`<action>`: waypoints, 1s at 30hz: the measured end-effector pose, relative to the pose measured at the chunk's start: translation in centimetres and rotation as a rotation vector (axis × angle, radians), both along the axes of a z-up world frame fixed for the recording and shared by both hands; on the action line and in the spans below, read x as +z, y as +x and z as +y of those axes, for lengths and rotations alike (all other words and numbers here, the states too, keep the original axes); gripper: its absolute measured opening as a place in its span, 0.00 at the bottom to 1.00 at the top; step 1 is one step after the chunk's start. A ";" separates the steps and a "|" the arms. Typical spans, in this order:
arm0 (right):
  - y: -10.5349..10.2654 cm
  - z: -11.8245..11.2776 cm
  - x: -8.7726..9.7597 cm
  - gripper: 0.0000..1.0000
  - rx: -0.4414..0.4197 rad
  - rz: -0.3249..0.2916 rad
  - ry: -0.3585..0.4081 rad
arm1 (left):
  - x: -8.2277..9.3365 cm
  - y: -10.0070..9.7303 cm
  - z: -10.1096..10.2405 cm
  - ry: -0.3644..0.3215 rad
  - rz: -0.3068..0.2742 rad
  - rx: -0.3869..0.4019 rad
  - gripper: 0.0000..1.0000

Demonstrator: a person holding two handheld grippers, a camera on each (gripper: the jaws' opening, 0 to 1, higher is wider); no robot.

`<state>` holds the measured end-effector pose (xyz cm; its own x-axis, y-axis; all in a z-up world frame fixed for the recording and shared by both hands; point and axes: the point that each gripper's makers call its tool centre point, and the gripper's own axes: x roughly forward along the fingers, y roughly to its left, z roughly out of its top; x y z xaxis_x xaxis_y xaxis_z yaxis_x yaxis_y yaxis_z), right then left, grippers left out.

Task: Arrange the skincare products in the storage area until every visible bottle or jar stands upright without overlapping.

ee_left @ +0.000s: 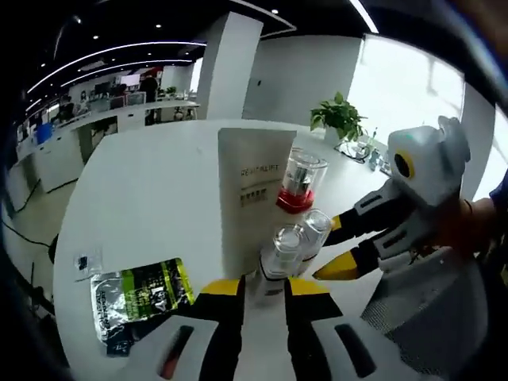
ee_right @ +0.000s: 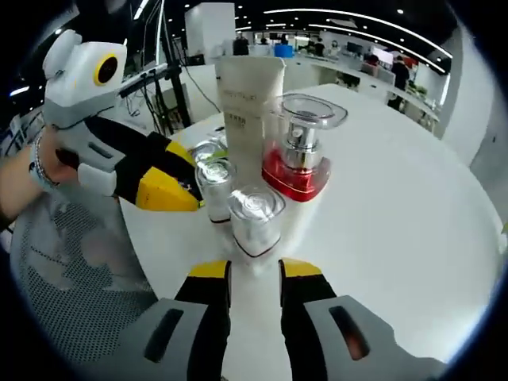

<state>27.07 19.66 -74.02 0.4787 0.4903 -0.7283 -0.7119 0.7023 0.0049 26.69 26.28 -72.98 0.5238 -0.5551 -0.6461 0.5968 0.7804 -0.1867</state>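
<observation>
**Four upright pieces clustered; little left to do**

Four products stand together on your round white table [ee_left: 159, 206]. Going left to right in the left gripper view: a flat green-and-silver foil sachet [ee_left: 139, 295] lies on the table well apart from the group, with a small clear packet [ee_left: 83, 264] just beyond it. Next comes the tall cream-white carton with printed lettering [ee_left: 252, 190], upright. Touching or just beside its right face stands the clear square bottle with a red base [ee_left: 300, 184]. In front of it stand two small clear-capped bottles [ee_left: 287, 248], close together; whether they touch, you cannot tell.

Your left gripper [ee_left: 264, 292] has its yellow-tipped jaws narrowly apart, holding nothing, just short of the nearer small bottle. Your right gripper [ee_right: 254, 270] is likewise narrowly parted and empty, its tips just short of the nearest clear-capped bottle [ee_right: 255, 218].

By my judgement, the arranging is nearly done: everything bottle-like that you can see stands upright, none stacked. What remains is checking that the two small bottles are not leaning on one another, and deciding whether the flat sachet counts as a target.
</observation>
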 end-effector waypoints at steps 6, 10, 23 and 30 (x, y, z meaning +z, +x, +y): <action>0.3 0.4 0.1 0.17 0.025 -0.019 0.014 | -0.7 0.0 -0.7 0.050 -0.023 -0.021 0.20; 0.2 0.6 0.0 0.16 0.045 -0.025 0.010 | -0.8 0.1 -1.0 0.042 -0.021 -0.015 0.18; 0.2 1.0 0.0 0.16 0.074 -0.034 0.012 | -0.6 0.1 -1.2 0.005 -0.011 0.014 0.16; 0.5 0.7 0.0 0.16 0.063 -0.037 0.009 | -0.5 -0.2 -1.6 -0.018 0.011 0.011 0.16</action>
<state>27.56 20.38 -73.99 0.4731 0.5269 -0.7061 -0.7543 0.6564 -0.0156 26.50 24.72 -73.51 0.5230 -0.5609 -0.6418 0.5862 0.7833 -0.2069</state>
